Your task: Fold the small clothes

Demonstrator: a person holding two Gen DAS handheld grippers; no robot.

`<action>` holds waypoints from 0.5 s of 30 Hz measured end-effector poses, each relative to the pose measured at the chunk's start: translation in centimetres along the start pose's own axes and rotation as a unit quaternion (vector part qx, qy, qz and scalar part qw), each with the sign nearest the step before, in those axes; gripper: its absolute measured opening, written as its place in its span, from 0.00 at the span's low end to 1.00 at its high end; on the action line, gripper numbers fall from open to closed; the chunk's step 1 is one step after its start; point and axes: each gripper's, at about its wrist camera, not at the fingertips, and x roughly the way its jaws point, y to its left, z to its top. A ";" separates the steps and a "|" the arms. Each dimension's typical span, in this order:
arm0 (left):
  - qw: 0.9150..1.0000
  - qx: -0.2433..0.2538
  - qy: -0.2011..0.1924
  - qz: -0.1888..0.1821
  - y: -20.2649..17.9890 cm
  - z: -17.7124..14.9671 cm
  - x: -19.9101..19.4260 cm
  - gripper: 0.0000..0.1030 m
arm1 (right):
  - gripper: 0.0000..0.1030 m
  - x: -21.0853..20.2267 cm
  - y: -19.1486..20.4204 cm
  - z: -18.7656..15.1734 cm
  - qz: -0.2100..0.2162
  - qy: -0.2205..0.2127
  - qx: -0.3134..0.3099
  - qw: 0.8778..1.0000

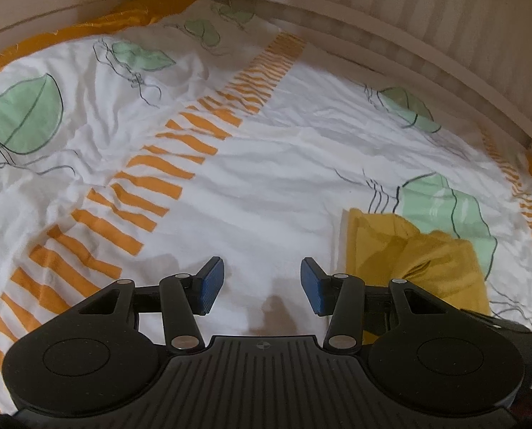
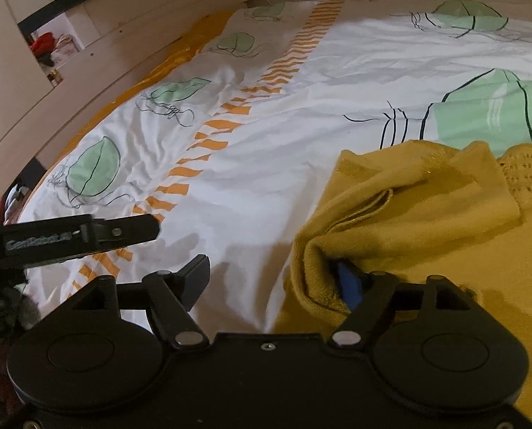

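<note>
A mustard-yellow knitted garment (image 2: 427,214) lies crumpled on the bed sheet (image 2: 284,107) at the right. My right gripper (image 2: 273,279) stands wide open at the garment's left edge. Its left finger is over bare sheet, and its blue right pad (image 2: 350,284) is tucked into a fold of the knit without pinching it. In the left wrist view the same garment (image 1: 409,250) lies to the right of my left gripper (image 1: 262,282). That gripper is open over white sheet with nothing between its blue pads. It also shows as a black bar (image 2: 87,236) at the left of the right wrist view.
The sheet (image 1: 266,186) is white and wrinkled, with green leaf prints and a diagonal band of orange stripes (image 1: 180,150). A pale wooden bed frame (image 1: 409,53) runs along the far side. An orange mattress edge (image 1: 87,25) shows at the back left, and a shelf with red things (image 2: 48,50) stands beyond.
</note>
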 end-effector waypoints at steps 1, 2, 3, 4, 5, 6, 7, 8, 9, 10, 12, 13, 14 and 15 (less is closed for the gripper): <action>1.000 0.000 -0.005 0.001 0.0 0.1 -0.1 0.45 | 0.77 0.3 -0.1 0.3 0.002 0.002 0.007 1.000; 1.000 0.001 -0.008 0.002 0.1 0.1 -0.2 0.45 | 0.79 0.6 -0.2 0.4 0.005 0.005 0.015 1.000; 1.000 0.001 -0.011 0.003 0.1 0.2 -0.3 0.45 | 0.82 0.7 -0.4 0.6 0.009 0.009 0.025 1.000; 1.000 -0.001 -0.013 0.004 0.2 0.2 -0.4 0.45 | 0.85 0.9 -0.6 0.9 0.014 0.013 0.033 0.999; 1.000 -0.003 -0.015 0.004 0.3 0.3 -0.5 0.45 | 0.85 1.0 -0.6 1.1 0.017 0.018 0.035 0.999; 1.000 -0.005 -0.017 0.005 0.4 0.3 -0.5 0.45 | 0.85 1.0 -0.5 1.2 0.017 0.021 0.033 0.999; 1.000 -0.007 -0.017 0.005 0.6 0.4 -0.5 0.45 | 0.85 0.7 -0.3 1.2 0.017 0.020 0.026 0.999; 1.000 -0.009 -0.017 0.006 0.7 0.5 -0.5 0.45 | 0.86 0.4 -0.2 1.1 0.019 0.016 0.021 0.999; 1.000 -0.011 -0.016 0.006 0.9 0.5 -0.4 0.45 | 0.86 -0.1 -0.2 1.1 0.024 0.012 0.019 0.999; 1.000 -0.012 -0.015 0.007 1.0 0.5 -0.4 0.45 | 0.85 -0.8 -0.3 0.9 0.033 0.003 0.021 0.999; 1.000 -0.011 -0.012 0.007 1.0 0.5 -0.2 0.45 | 0.85 -2.3 -0.7 0.8 0.051 -0.017 0.029 0.998; 1.000 -0.010 -0.011 0.007 1.0 0.5 -0.2 0.45 | 0.85 -3.0 -0.9 0.8 0.058 -0.026 0.032 0.997; 1.000 -0.008 -0.009 0.006 0.9 0.4 -0.1 0.45 | 0.85 -3.8 -1.1 0.8 0.062 -0.034 0.033 0.997; 1.000 -0.006 -0.008 0.006 0.7 0.3 -0.1 0.45 | 0.85 -4.4 -1.3 0.9 0.065 -0.042 0.033 0.996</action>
